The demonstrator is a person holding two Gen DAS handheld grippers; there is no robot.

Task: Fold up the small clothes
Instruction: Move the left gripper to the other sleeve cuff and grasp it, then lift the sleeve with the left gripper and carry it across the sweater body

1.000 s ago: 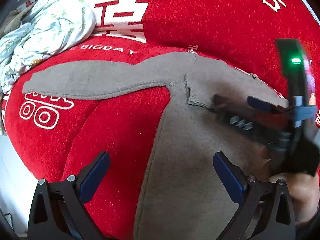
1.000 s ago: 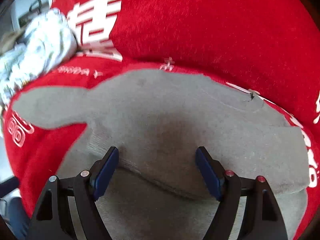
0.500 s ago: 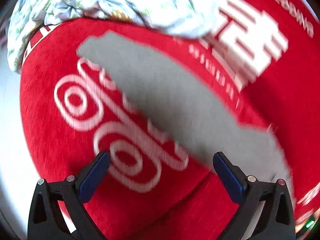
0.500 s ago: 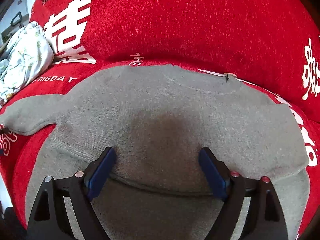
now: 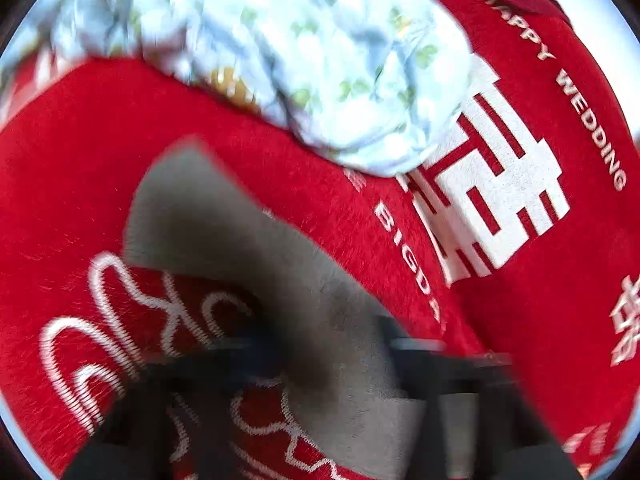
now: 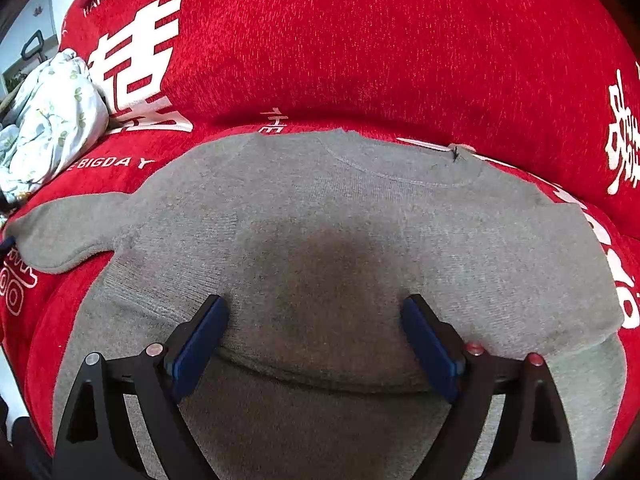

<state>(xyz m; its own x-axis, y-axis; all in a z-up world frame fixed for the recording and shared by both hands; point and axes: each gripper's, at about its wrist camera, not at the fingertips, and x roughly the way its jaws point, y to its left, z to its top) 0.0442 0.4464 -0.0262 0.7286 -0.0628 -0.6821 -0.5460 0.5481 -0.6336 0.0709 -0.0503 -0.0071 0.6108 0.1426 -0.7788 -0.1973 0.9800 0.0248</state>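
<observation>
Folding this grey sweater [image 6: 328, 248] now comes down to its one outstretched sleeve [image 5: 248, 248], which lies flat on the red sofa cover [image 6: 360, 48] with its long axis running away from my left gripper [image 5: 332, 356] toward the cuff, up and to the left in that view. My left gripper is the nearer one by far; its fingers are blurred, but they look drawn in on the sleeve, closed on the cloth near its body end as best I can judge. My right gripper [image 6: 316, 340] hangs over the middle of the sweater's body with its jaws wide, opening a little more, nothing pinched between them. I reckon the sleeve has to be carried across onto the body. The right view shows the whole sweater, with the far side already folded in and the neckline toward the sofa back; the left view shows only the sleeve and the crumpled floral cloth [image 5: 280, 52] beyond it.
</observation>
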